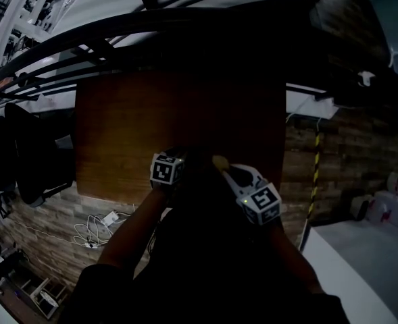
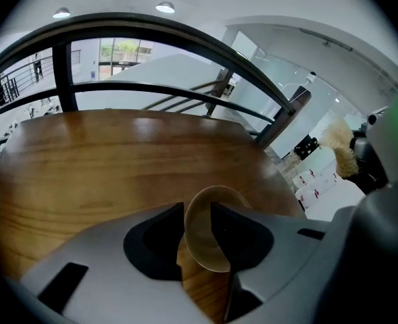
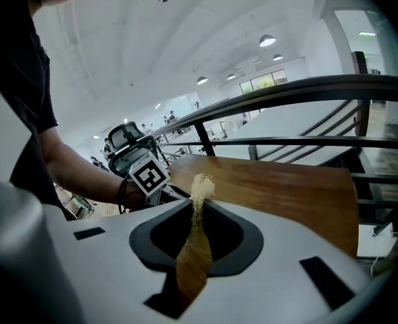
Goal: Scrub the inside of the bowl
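Observation:
A small tan bowl point(image 2: 215, 231) sits at the near edge of the wooden table point(image 2: 117, 160). Its left wall stands between the jaws of my left gripper point(image 2: 199, 211), which are parted and do not visibly press on it. My right gripper point(image 3: 199, 204) is shut on the wooden handle of a brush, whose pale bristle tuft point(image 3: 200, 187) sticks out past the jaws. The brush's tuft point(image 2: 338, 147) also shows at the right of the left gripper view, off the table's edge and apart from the bowl. The head view is dark: both marker cubes point(image 1: 166, 171) point(image 1: 263, 202) sit at the table's near edge, and the bowl is lost in shadow.
A dark curved metal railing point(image 2: 185, 39) runs round the far side of the table. The tabletop point(image 1: 151, 113) beyond the bowl is bare wood. Below the table's near-left corner lie cables and a power strip point(image 1: 101, 227) on the floor.

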{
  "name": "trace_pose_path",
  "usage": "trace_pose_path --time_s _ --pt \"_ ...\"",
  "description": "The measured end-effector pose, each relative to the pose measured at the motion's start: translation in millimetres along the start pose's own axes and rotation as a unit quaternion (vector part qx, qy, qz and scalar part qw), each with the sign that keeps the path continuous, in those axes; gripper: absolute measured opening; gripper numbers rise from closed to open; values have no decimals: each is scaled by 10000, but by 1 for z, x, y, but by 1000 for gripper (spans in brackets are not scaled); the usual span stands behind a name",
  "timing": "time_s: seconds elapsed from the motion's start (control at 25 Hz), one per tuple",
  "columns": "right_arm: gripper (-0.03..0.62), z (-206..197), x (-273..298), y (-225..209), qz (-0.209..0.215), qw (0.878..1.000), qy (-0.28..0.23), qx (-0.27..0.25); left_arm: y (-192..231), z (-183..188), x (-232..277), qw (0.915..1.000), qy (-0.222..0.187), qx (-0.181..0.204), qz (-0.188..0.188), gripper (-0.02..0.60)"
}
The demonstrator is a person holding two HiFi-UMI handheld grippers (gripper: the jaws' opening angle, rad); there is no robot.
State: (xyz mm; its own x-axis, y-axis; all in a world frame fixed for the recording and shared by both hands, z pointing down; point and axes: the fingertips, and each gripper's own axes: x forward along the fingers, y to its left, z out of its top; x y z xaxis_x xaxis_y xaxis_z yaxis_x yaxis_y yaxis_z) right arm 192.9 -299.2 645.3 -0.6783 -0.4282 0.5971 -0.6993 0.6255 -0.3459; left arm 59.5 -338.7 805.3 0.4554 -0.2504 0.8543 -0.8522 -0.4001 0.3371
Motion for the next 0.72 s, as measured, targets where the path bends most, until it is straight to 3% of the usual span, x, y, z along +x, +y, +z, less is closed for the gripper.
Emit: trace_pose_path --time_s 0.16,0.32,0.52,0.72 --pt "52 -9 3 -1 27 9999 44 97 1 -13 11 9998 194 -54 -33 112" --pt "52 -9 2 -6 33 10000 45 19 -4 1 13 10000 42 13 -40 112" --pt "52 -9 4 5 78 9999 114 32 -1 -13 15 9998 171 -48 -28 107" --pt "52 -4 13 14 134 9998 102 -47 15 -15 13 9997 130 -117 149 21"
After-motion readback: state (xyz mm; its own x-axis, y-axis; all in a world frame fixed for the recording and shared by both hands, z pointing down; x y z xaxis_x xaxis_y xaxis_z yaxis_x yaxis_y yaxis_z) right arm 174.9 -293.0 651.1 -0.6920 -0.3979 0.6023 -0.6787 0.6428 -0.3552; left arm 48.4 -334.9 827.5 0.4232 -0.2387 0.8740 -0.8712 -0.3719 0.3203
